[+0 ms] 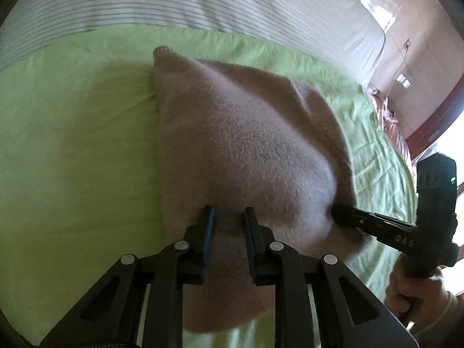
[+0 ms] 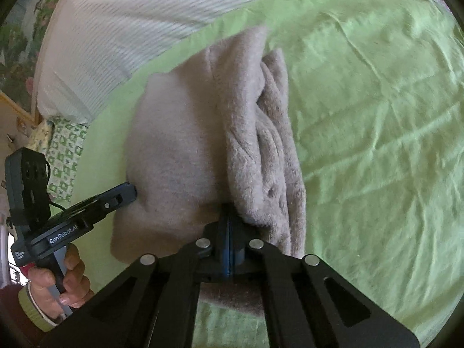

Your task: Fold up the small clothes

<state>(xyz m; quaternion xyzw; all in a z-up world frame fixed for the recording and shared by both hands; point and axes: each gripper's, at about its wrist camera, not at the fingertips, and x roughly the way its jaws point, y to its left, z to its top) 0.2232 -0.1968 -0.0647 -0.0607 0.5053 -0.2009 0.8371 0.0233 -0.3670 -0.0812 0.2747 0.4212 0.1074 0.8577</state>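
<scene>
A fuzzy beige-pink knit garment point(image 1: 240, 145) lies folded on a light green sheet point(image 1: 72, 150). My left gripper point(image 1: 229, 214) has its jaws a little apart at the garment's near edge, with cloth showing between them. My right gripper point(image 2: 229, 217) is shut on the garment's near edge point(image 2: 249, 150), where several layers bunch up. In the left wrist view the right gripper point(image 1: 342, 211) presses into the garment's right side. In the right wrist view the left gripper point(image 2: 127, 192) touches the garment's left side.
A white striped quilt point(image 1: 203, 0) lies across the far side of the bed. A green patterned pillow point(image 2: 63, 150) lies at the left edge. A red wooden frame point(image 1: 435, 121) and pink cloth point(image 1: 388, 116) are at the far right.
</scene>
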